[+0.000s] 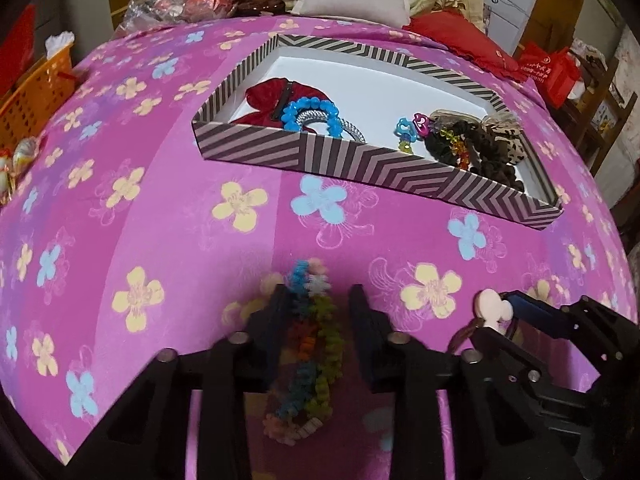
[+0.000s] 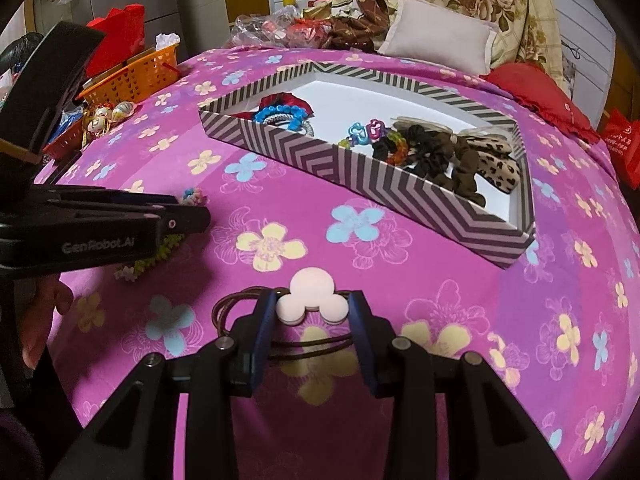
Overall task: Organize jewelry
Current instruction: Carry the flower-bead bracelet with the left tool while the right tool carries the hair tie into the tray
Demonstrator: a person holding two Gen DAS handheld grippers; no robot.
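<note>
A striped box [image 1: 360, 168] [image 2: 360, 176] on the pink flowered bedspread holds a red bow [image 1: 272, 98], a blue bead bracelet [image 1: 310, 114], small charms [image 1: 412, 126] and dark scrunchies [image 2: 436, 156]. My left gripper [image 1: 318, 300] is open around a multicoloured fuzzy bracelet [image 1: 316, 344] that lies on the spread between its fingers. My right gripper [image 2: 314, 306] is open around a brown hair tie [image 2: 248, 300] with a white mouse-head charm [image 2: 314, 298], which also shows in the left wrist view [image 1: 494, 308]. The left gripper shows at the left of the right wrist view [image 2: 188, 216].
An orange basket [image 2: 136, 74] and small trinkets [image 2: 108, 114] sit at the bed's left edge. A grey pillow [image 2: 440, 40], red cushion [image 2: 536, 92] and folded bedding lie behind the box. A red bag [image 2: 624, 140] stands at the right.
</note>
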